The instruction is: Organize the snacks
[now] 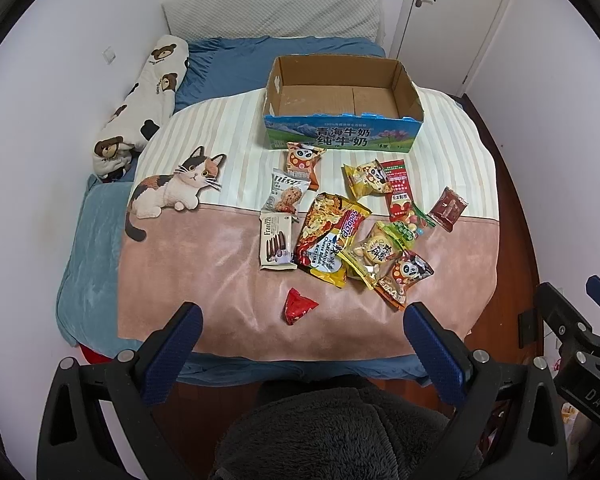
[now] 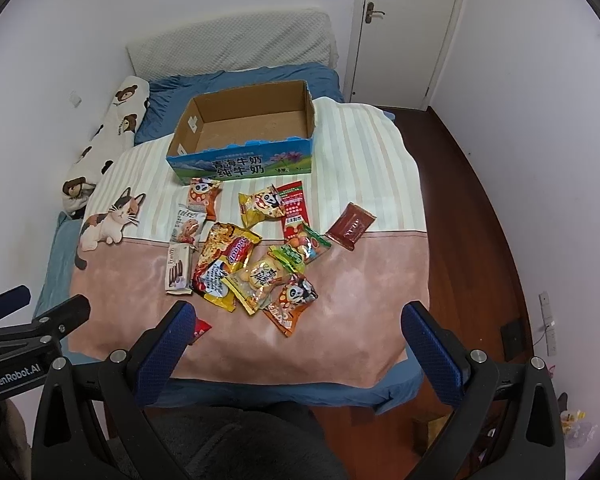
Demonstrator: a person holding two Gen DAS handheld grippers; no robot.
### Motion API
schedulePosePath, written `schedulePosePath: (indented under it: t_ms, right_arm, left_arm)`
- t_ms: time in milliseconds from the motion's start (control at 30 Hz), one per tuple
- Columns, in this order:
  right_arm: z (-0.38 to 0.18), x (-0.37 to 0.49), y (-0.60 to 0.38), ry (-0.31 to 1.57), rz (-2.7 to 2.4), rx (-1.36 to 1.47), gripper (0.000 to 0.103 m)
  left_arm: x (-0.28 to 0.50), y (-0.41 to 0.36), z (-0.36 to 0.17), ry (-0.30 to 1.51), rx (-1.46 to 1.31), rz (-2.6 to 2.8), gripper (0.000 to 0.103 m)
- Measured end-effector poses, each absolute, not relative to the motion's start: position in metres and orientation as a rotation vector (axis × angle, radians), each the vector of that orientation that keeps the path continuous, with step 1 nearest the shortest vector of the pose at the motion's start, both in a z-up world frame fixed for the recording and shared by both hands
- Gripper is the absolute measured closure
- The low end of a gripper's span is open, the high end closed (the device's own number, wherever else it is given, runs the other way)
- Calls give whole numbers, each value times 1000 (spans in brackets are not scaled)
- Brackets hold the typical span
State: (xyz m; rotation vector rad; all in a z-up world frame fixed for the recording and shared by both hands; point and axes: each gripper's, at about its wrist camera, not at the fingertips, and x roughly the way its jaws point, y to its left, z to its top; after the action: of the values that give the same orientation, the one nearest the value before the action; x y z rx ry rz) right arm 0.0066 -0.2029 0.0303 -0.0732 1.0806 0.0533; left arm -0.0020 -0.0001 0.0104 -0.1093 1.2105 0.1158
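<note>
An empty cardboard milk box [image 1: 410, 96] [image 2: 180, 142] stands open on the bed's far side. Several snack packets lie in front of it: a big noodle bag [image 1: 328, 236] [image 2: 224, 264], a chocolate biscuit pack [image 1: 276, 242] [image 2: 178, 270], panda packets [image 1: 302, 160] [image 2: 294, 300], a dark red sachet [image 1: 448, 208] [image 2: 350, 226] and a small red wrapper [image 1: 298, 306] [image 2: 200, 330]. My left gripper [image 1: 304, 320] is open and empty above the bed's near edge. My right gripper [image 2: 298, 320] is open and empty beside it.
A striped and pink cat-print blanket [image 1: 220, 272] [image 2: 360, 320] covers the blue bed. A bear-print pillow [image 1: 140, 108] [image 2: 100, 148] lies against the left wall. A white door [image 1: 440, 8] [image 2: 404, 28] and wooden floor [image 2: 480, 220] are at the right.
</note>
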Motion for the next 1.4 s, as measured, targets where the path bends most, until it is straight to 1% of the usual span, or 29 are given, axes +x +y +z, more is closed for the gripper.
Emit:
schedulePosePath:
  t_ms: [300, 1400]
  right_arm:
    - [34, 6, -199, 1058, 63, -88, 0]
    - [34, 13, -192, 1059, 80, -89, 0]
  left_arm:
    - [-5, 5, 18, 1192, -111, 120, 0]
    - [2, 10, 19, 1176, -112, 124, 0]
